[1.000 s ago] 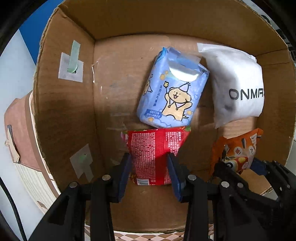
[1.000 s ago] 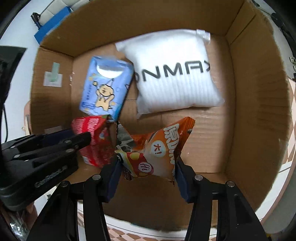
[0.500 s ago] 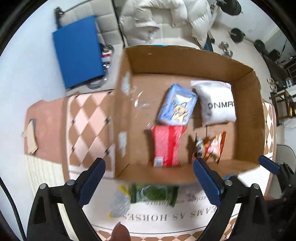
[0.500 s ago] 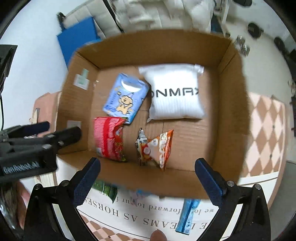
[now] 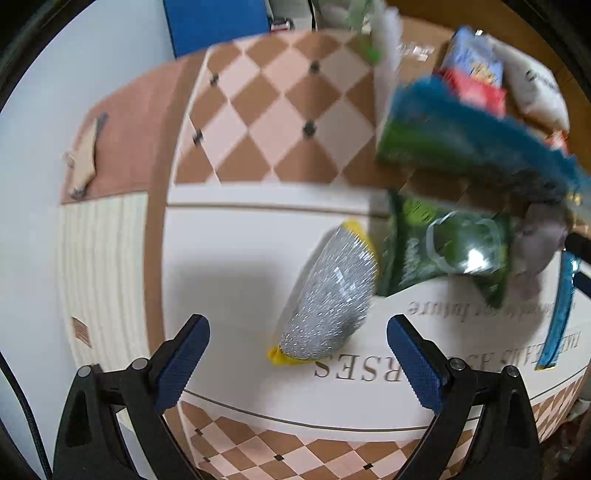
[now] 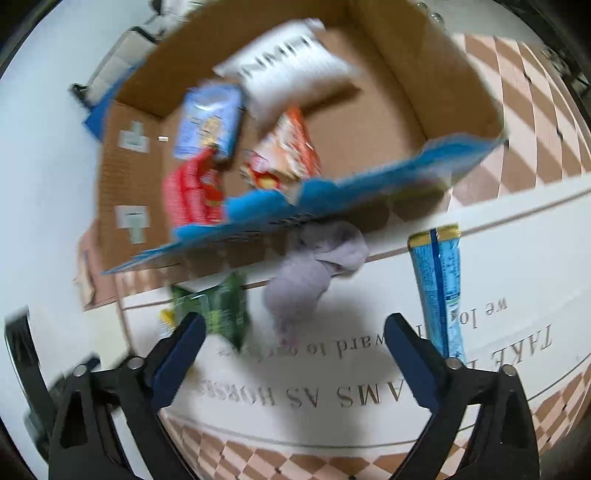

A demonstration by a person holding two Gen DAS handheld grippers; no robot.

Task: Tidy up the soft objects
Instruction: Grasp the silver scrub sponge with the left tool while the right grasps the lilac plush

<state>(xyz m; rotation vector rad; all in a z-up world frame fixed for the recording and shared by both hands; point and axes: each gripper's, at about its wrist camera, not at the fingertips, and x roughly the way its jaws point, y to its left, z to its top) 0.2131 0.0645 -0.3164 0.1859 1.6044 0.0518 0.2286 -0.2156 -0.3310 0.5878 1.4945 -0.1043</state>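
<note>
My left gripper (image 5: 298, 350) is open and empty, low over the white mat, with a silver and yellow packet (image 5: 332, 291) lying just ahead between its fingers. A green wipes pack (image 5: 447, 251) lies behind it. My right gripper (image 6: 293, 350) is open and empty above a crumpled grey cloth (image 6: 310, 273); the green pack (image 6: 221, 310) is to its left and a blue stick packet (image 6: 441, 288) to its right. The cardboard box (image 6: 424, 66) holds a white pouch (image 6: 288, 70), a blue pack (image 6: 210, 118), a red bag (image 6: 192, 192) and an orange bag (image 6: 288, 147).
The white mat with printed letters (image 6: 332, 398) lies on a checkered cloth (image 5: 280, 110). The box's blue-edged front flap (image 6: 332, 199) hangs toward me over the mat. A blue board (image 5: 218, 22) stands behind the table at the left.
Both grippers let go of the red and orange bags, opened wide, pulled back out of the box and came down low over the mat toward the loose items in front of it.
</note>
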